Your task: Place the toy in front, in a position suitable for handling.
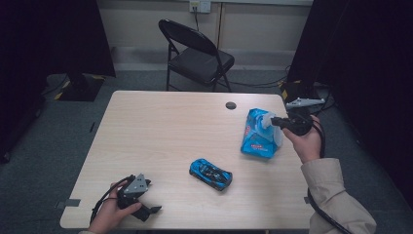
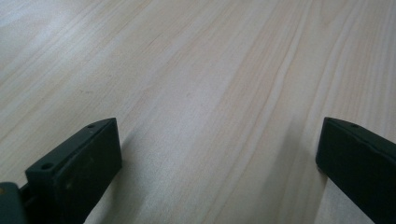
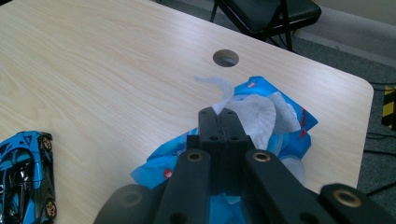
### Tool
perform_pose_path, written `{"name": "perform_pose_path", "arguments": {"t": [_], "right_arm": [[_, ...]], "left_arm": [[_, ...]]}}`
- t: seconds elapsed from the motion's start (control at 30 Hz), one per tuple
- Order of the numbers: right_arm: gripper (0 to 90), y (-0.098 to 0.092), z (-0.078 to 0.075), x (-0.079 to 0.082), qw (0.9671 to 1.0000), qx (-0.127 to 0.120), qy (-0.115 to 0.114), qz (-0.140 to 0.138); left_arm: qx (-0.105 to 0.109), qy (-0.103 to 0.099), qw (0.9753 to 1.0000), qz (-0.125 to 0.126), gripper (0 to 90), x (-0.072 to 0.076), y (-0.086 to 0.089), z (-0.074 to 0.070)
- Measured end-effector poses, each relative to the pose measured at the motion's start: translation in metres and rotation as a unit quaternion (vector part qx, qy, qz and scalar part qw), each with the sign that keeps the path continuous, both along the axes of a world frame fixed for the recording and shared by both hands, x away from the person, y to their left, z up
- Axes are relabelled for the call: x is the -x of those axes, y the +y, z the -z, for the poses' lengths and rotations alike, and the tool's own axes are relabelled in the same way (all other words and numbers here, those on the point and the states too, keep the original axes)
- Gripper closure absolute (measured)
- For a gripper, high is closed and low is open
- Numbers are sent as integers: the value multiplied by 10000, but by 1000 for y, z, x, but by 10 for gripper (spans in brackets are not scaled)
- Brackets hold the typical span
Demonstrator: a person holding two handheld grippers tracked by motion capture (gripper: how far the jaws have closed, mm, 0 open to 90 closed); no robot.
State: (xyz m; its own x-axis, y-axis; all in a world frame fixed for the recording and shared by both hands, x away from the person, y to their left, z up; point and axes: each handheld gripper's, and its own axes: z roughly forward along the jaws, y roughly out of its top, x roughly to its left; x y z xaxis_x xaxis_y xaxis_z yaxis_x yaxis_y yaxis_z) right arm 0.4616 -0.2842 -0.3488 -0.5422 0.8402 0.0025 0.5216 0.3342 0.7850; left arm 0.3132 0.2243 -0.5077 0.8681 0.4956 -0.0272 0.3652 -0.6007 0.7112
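1. Nearest, the left gripper (image 1: 146,207) is resting low at the worktop's (image 1: 160,126) front left corner, jaws spread wide and holding nothing.
2. Farther in, a blue toy car (image 1: 211,174) is lying untouched mid-worktop.
3. Farthest, the right gripper (image 3: 223,114) is pinching a white wipe (image 3: 254,114) with its jaws closed on it, above the blue wipes pack (image 1: 259,134), whose long axis is running front to back, so any pull looks set to go upward.

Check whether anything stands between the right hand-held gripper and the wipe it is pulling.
Nothing visible does: the right hand-held gripper is already shut on the white wipe sticking out of the blue pack.
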Motion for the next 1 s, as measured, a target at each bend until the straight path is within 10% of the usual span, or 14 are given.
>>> {"name": "perform_pose_path", "arguments": {"t": [1.0], "right_arm": [[900, 73, -28, 22, 9927, -651, -200, -1000]], "left_arm": [[0, -5, 10000, 2, 0, 0, 0, 0]]}}
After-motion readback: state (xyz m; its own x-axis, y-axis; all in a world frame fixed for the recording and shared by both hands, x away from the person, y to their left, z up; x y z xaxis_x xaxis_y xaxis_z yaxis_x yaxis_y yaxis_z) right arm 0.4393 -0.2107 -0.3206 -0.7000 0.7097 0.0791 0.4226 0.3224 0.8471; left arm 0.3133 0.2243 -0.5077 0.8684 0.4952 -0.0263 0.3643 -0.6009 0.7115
